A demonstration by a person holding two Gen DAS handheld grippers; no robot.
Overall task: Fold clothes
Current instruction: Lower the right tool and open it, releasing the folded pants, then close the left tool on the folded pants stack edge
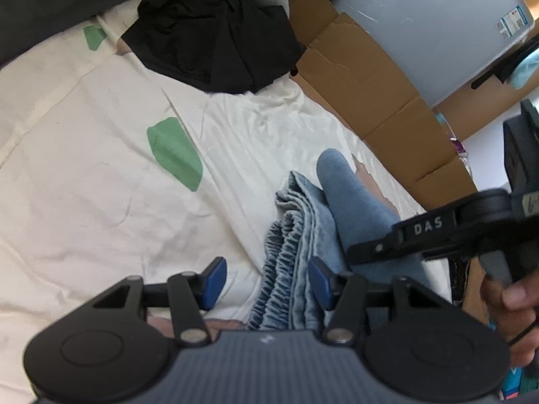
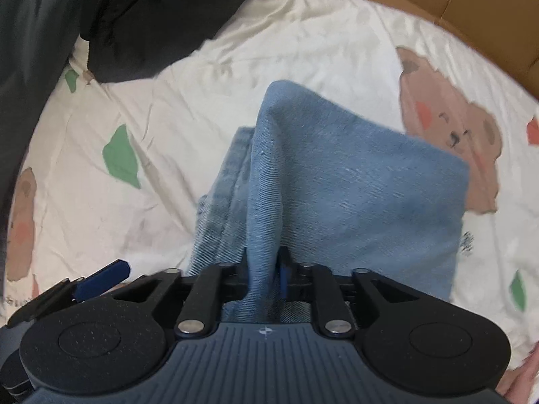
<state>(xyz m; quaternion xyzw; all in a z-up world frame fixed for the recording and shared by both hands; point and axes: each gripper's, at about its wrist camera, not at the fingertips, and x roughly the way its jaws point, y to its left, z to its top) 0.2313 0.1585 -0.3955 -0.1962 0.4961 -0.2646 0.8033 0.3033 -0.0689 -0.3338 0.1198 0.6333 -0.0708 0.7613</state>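
A light blue denim garment (image 2: 353, 185) lies partly folded on the cream bed sheet (image 2: 202, 67). One fold of it is tented up between the jaws of my right gripper (image 2: 264, 266), which points steeply down and is shut on that fold. In the left wrist view the garment's gathered elastic waistband (image 1: 286, 252) runs between the blue pads (image 1: 214, 279) of my left gripper (image 1: 266, 279). That gripper stands open just above the waistband, its right pad close to the cloth. A person's hand (image 1: 512, 306) holds the right gripper's handle.
A crumpled black garment (image 1: 209, 33) lies at the far side of the sheet, which is printed with bears and green leaves. Cardboard boxes (image 1: 370, 77) and a grey plastic bin (image 1: 431, 27) line the bed's right edge. A dark cover (image 2: 20, 67) lies at left.
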